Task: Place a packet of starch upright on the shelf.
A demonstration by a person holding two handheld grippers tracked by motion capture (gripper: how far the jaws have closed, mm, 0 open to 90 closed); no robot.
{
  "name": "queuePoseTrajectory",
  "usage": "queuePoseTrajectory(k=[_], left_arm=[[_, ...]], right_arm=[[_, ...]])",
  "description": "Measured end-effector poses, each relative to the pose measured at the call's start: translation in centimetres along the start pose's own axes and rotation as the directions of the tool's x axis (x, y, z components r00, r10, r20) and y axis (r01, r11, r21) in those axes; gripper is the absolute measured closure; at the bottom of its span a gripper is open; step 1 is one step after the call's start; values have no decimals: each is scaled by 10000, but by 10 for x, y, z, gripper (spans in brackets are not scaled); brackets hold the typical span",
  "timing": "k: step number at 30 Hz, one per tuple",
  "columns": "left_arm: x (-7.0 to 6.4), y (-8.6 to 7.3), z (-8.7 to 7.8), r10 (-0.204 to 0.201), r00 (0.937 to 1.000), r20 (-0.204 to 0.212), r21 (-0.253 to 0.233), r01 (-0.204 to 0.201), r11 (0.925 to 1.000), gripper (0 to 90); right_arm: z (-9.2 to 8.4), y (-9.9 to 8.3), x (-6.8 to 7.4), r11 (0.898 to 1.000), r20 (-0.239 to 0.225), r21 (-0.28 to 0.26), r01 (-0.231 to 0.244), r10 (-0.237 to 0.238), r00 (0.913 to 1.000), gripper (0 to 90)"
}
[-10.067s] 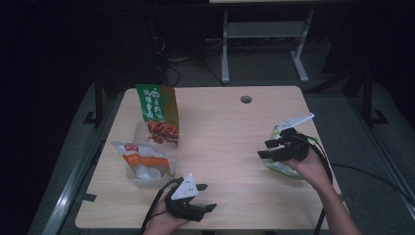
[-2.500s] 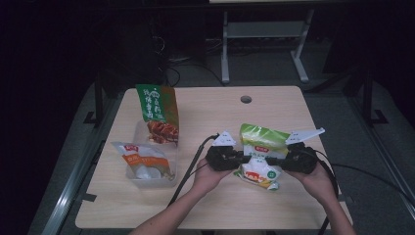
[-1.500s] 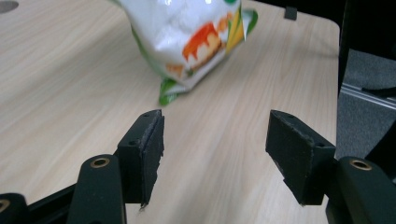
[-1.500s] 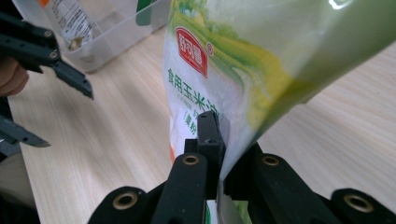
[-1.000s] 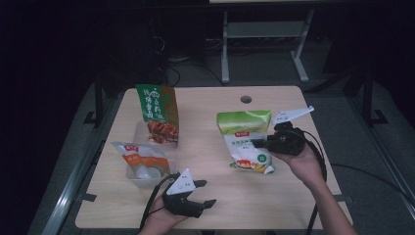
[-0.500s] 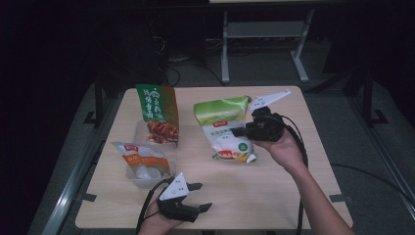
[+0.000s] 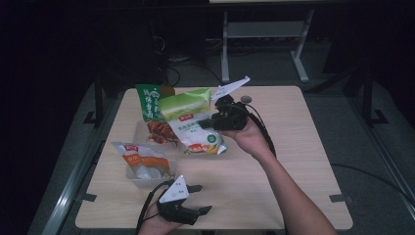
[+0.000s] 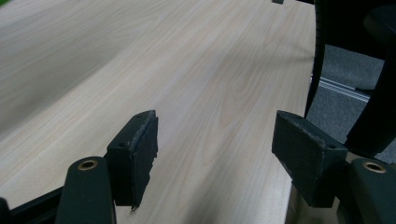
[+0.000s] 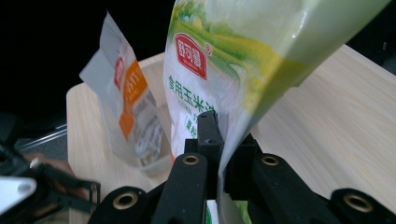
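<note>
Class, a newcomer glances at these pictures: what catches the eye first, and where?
The green-and-white bag stands out, lifted above the table's middle, pinched in the right gripper. Beside it stand a dark green pouch and an orange-labelled bag. The left gripper waits open at the near edge.

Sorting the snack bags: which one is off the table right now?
The light-green bag, clamped in the right gripper and held in the air; the dark-green bag and orange-labelled bag aren't gripped.
</note>
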State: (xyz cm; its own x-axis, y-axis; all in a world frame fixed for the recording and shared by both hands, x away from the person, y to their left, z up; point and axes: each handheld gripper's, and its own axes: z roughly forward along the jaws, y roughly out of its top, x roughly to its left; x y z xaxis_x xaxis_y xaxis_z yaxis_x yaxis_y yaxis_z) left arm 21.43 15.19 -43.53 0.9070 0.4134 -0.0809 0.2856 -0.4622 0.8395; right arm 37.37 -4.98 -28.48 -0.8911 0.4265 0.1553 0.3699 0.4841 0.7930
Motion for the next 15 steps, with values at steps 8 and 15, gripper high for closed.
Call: queuePoseTrajectory(k=[8,15], left_arm=[[1,-2,1,79,10000,-35,91,-79,9999,310],[-1,-3,0,63,10000,-6,166,-63,9998,310]], right_arm=[[28,16,4,9994,-261,128,319,-315,9992,869],[51,29,9,9988,-445,192,455,-446,9980,869]])
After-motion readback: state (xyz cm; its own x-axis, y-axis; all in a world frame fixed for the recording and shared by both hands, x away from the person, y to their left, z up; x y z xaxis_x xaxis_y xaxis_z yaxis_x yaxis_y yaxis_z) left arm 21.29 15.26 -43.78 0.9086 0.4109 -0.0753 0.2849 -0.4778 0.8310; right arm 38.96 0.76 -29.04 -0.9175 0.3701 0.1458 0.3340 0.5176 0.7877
